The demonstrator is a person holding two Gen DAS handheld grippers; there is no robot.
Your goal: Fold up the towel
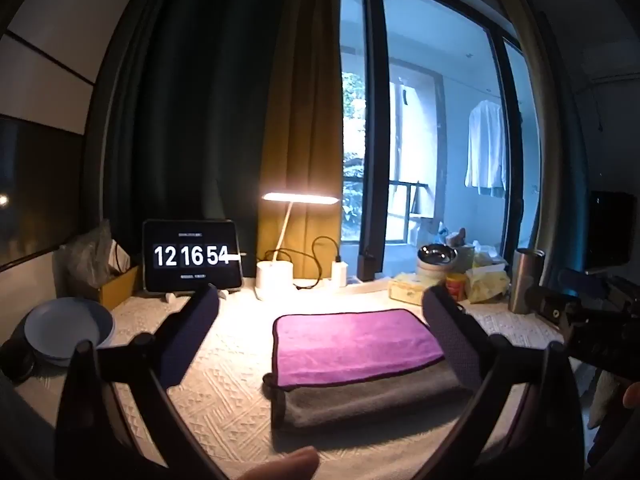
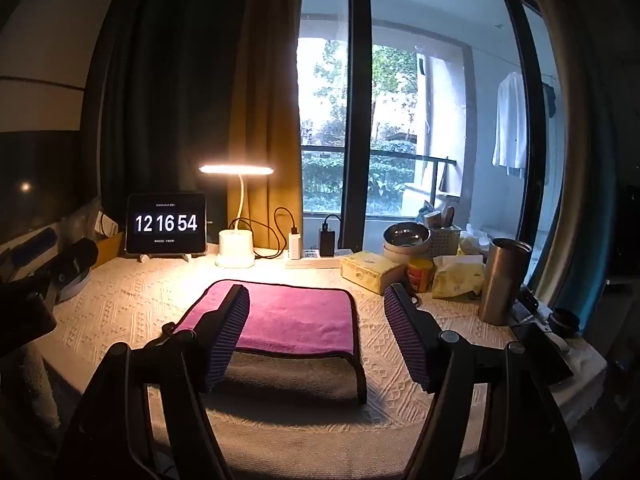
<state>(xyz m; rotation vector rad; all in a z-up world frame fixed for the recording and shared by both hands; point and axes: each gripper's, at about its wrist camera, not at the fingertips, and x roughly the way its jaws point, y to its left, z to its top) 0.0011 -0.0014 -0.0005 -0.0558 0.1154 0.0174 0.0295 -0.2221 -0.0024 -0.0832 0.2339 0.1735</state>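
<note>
A purple towel with a grey underside and dark trim (image 1: 356,344) lies folded on the cream textured tablecloth (image 1: 224,384); its grey lower layer shows at the near edge. It also shows in the right wrist view (image 2: 296,320). My left gripper (image 1: 320,300) is open and empty, raised over the towel, its fingers spread to either side. My right gripper (image 2: 316,296) is open and empty, its left finger (image 2: 230,328) in front of the towel's left part.
At the back stand a tablet clock (image 1: 192,256), a lit desk lamp (image 1: 276,276), chargers (image 2: 295,244), a tissue box (image 2: 374,272), a metal bowl (image 2: 406,236), a red jar (image 2: 420,274) and a steel tumbler (image 2: 504,280). White plates (image 1: 68,328) lie left.
</note>
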